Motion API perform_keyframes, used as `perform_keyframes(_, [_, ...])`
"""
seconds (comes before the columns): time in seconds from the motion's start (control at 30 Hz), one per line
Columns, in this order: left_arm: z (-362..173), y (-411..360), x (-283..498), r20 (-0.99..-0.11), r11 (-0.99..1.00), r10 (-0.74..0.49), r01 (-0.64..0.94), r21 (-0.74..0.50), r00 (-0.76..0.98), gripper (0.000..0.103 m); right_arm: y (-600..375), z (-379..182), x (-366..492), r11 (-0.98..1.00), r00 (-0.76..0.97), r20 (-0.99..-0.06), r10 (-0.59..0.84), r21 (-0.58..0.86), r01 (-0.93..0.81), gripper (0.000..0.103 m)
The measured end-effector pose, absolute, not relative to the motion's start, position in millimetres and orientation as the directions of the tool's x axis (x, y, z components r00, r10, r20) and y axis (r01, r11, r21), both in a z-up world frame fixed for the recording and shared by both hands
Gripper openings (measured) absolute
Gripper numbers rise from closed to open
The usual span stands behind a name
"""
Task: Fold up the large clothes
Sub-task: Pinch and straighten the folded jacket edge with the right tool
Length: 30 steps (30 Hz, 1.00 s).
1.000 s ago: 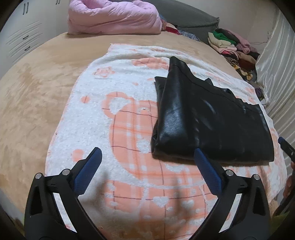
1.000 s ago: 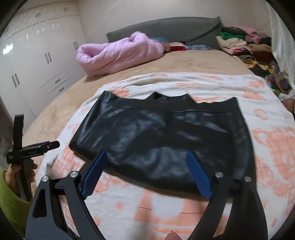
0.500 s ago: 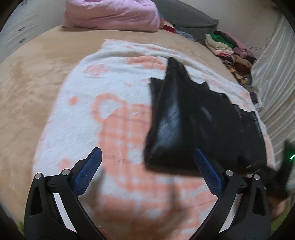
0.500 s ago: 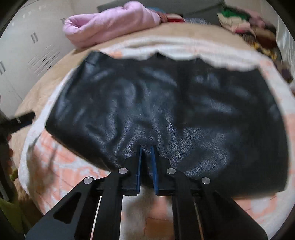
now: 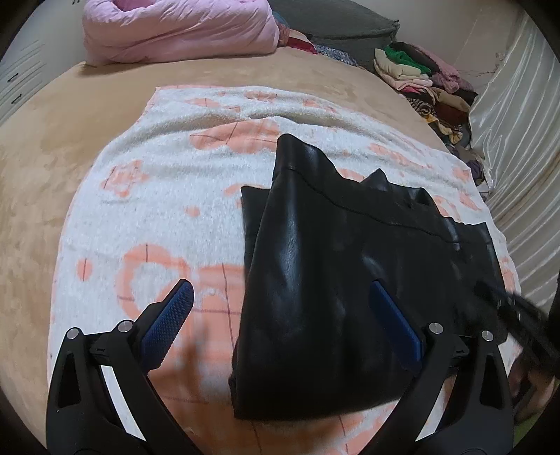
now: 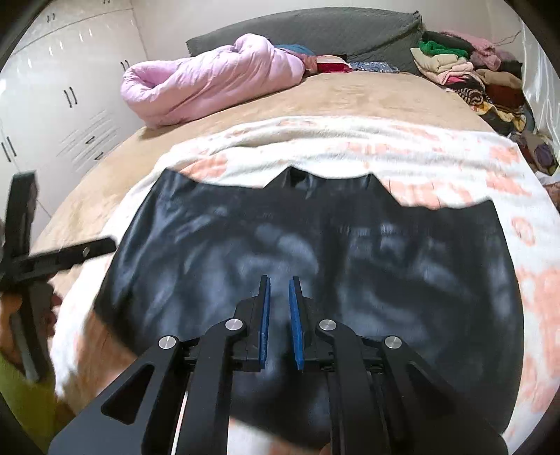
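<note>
A black leather-like garment lies folded flat on a white and orange blanket on the bed; it also shows in the right wrist view. My left gripper is open and empty, low over the garment's near left edge, one finger over the blanket, the other over the leather. My right gripper hovers over the garment's near middle with its jaws nearly together and a narrow gap between the blue pads; nothing shows between them. The view is blurred.
A pink duvet lies at the head of the bed by a grey headboard cushion. A pile of folded clothes sits at the far right by a curtain. White wardrobes stand at the left.
My right gripper closed from wide open to nearly shut and has pulled back a little from the garment. My left gripper stayed open and moved closer over the garment's left edge.
</note>
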<state>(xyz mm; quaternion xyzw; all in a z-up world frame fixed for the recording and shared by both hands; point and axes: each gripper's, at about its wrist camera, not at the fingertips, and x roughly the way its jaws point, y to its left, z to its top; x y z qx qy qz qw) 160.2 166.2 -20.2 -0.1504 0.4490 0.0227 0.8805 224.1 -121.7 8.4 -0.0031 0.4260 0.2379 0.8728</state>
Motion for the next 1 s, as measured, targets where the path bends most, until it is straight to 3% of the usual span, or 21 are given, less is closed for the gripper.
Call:
perform_keyframes(0.5, [-49.3, 181.2, 203.8, -0.846, 0.957, -0.108, -0.176, -0.231, 0.523, 0.093, -90.5, -57.3, 312.4, 0.927, 0.437, -0.849, 0.296, 0.146, -0.345, 0.011])
perform_keyframes(0.67, [-53.7, 182.6, 211.1, -0.85, 0.954, -0.143, -0.158, -0.254, 0.506, 0.094, -103.3, -15.3, 255.4, 0.877, 0.49, -0.752, 0.441, 0.243, -0.415, 0.018])
perform_keyframes(0.73, [-54.2, 183.4, 212.9, -0.852, 0.955, -0.139, -0.161, -0.251, 0.505, 0.093, -101.3, -7.8, 229.9, 0.868, 0.507, -0.739, 0.445, 0.215, -0.448, 0.032])
perform_keyframes(0.83, [-54.8, 181.9, 215.7, -0.855, 0.955, -0.136, -0.163, -0.247, 0.501, 0.093, -105.0, -10.8, 194.8, 0.876, 0.515, -0.746, 0.422, 0.191, -0.442, 0.04])
perform_keyframes(0.93, [-56.1, 178.7, 217.3, -0.855, 0.957, -0.131, -0.161, -0.241, 0.502, 0.093, -108.3, -36.6, 188.2, 0.881, 0.445, -0.785, 0.43, 0.258, -0.396, 0.041])
perform_keyframes(1.0, [-58.1, 179.2, 219.9, -0.857, 0.956, -0.136, -0.162, -0.246, 0.497, 0.094, -101.1, -50.1, 188.0, 0.885, 0.444, -0.803, 0.398, 0.209, -0.415, 0.041])
